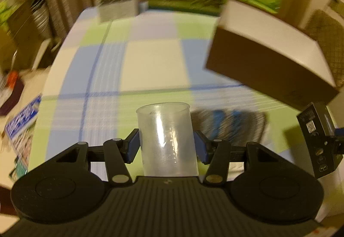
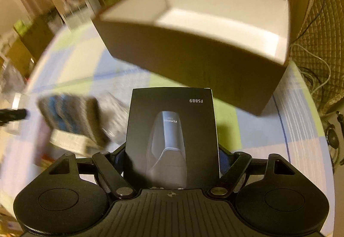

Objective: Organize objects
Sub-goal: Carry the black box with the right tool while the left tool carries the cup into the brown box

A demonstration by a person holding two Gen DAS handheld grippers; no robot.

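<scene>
Both loads look mid-carry toward the open brown cardboard box with white inside [image 2: 215, 21] near the far right edge of the checked tablecloth [image 1: 150, 60]. The left gripper [image 1: 167, 144] clamps a clear plastic cup [image 1: 167, 140]; the right gripper [image 2: 172, 161] clamps a black shaver carton [image 2: 172, 135], just short of the box. Next, each needs lifting over the rim.

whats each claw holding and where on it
Left claw grips the clear plastic cup across its sides. Right claw grips the black box by its side edges.
</scene>
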